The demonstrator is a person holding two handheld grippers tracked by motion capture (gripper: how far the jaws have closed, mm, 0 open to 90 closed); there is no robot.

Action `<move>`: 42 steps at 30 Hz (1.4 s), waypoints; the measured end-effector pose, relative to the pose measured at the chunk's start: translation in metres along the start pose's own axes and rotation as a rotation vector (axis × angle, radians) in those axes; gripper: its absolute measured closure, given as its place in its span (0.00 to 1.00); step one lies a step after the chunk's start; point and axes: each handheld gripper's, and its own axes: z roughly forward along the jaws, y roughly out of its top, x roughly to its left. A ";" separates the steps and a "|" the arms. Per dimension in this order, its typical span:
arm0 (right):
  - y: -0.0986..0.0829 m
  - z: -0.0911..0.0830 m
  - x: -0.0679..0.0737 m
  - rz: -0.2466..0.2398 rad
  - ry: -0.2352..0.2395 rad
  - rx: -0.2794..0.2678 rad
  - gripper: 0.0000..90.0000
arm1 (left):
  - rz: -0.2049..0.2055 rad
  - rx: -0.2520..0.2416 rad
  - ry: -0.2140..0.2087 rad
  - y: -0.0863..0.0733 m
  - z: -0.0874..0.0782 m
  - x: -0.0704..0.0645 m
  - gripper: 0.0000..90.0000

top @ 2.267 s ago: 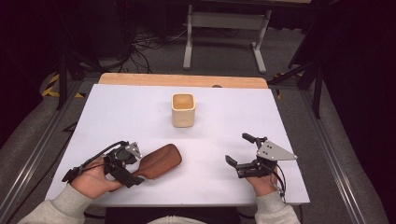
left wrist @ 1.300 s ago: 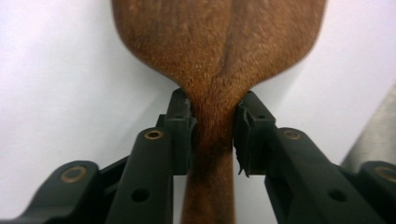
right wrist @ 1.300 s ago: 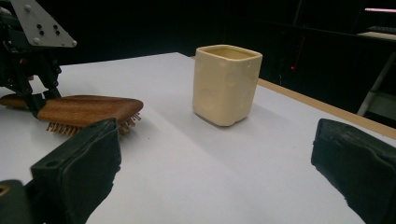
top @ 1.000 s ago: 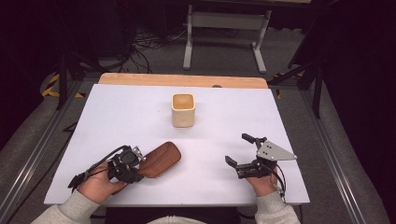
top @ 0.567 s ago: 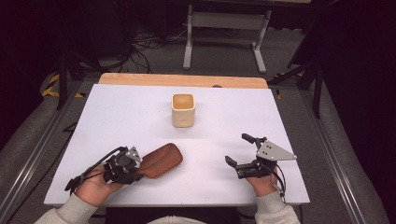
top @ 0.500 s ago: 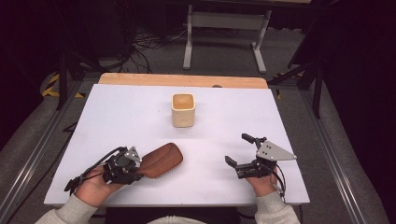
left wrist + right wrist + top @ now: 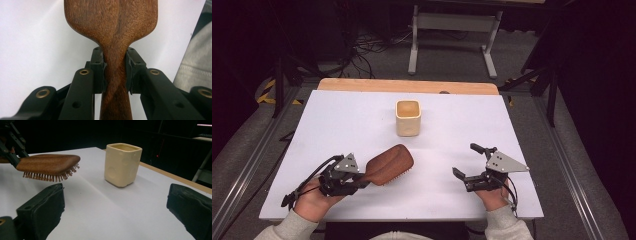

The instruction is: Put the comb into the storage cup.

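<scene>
The left gripper [image 7: 353,179] has its jaws clenched on the handle of the brown wooden hairbrush [image 7: 389,164], lifted off the white tabletop [image 7: 337,125], head pointing toward the cream square ceramic cup [image 7: 408,118]. The right gripper [image 7: 470,164] rests released, well apart.

You are working in a lab or test studio, not a home. Your white-covered worktop [image 7: 362,120] with its bare wooden back edge [image 7: 407,86] stands on a grey carpeted floor [image 7: 522,55]. Loose black cables [image 7: 372,42] trail across that floor, a grey metal stand [image 7: 454,22] rises behind, yellow-black hazard tape [image 7: 266,95] marks the floor at left, and the surroundings are dark.
</scene>
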 end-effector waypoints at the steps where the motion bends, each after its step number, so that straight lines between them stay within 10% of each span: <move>1: 0.000 0.000 0.000 0.000 0.000 0.001 0.02 | 0.004 -0.019 0.006 0.001 -0.001 -0.001 0.81; 25: 0.000 0.008 0.004 -0.003 0.045 0.024 0.04 | 0.059 -0.356 0.068 -0.010 -0.002 -0.005 0.81; 42: 0.028 0.029 0.014 0.012 0.120 0.078 0.04 | 0.070 -0.412 0.082 -0.021 0.005 -0.005 0.81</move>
